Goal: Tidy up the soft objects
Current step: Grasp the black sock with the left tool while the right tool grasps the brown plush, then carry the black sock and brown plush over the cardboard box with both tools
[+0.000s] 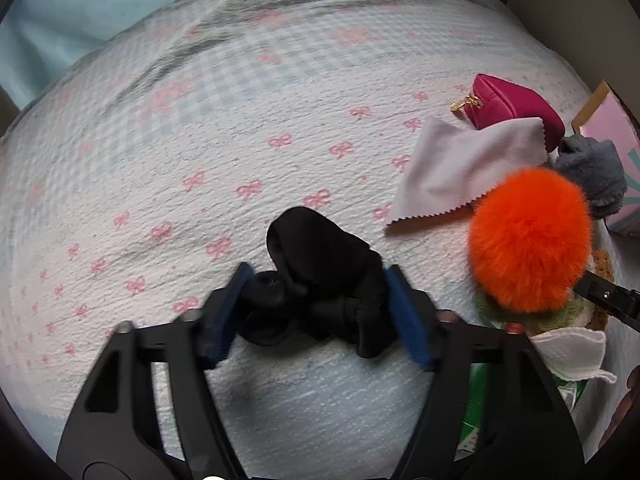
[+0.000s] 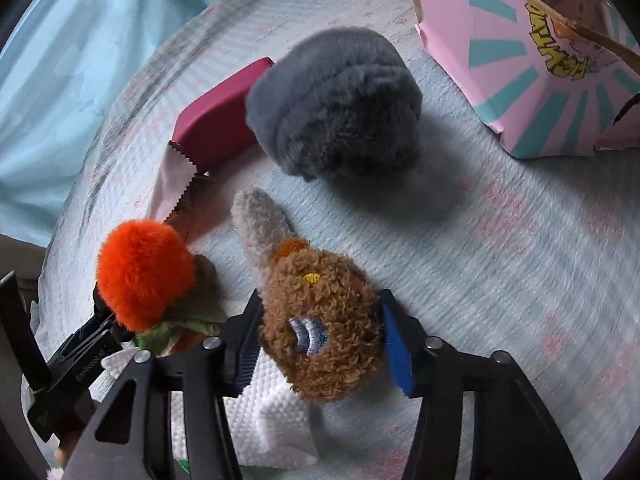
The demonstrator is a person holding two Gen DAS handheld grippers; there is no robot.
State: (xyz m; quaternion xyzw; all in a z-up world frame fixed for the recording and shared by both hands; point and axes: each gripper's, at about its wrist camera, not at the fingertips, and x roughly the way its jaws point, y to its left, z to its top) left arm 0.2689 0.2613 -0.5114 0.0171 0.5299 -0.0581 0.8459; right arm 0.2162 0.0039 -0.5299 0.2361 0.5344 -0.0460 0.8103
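Note:
A crumpled black cloth (image 1: 316, 248) lies on the bow-patterned bedspread (image 1: 240, 120). My left gripper (image 1: 319, 270) points down at it, and both blue pads press its sides. In the right wrist view a brown curly plush toy (image 2: 320, 320) with a grey ear and a stitched eye sits between the blue pads of my right gripper (image 2: 321, 297), which touch it on both sides. The toy rests partly on a white cloth (image 2: 280, 420).
An orange pompom (image 1: 530, 240) on a green leafy piece sits between the two grippers. Beyond it lie a pale zigzag-edged cloth (image 1: 460, 168), a magenta pouch (image 1: 516, 108) and a grey fluffy bundle (image 2: 336, 104). A pink printed box (image 2: 540, 80) stands at the far right.

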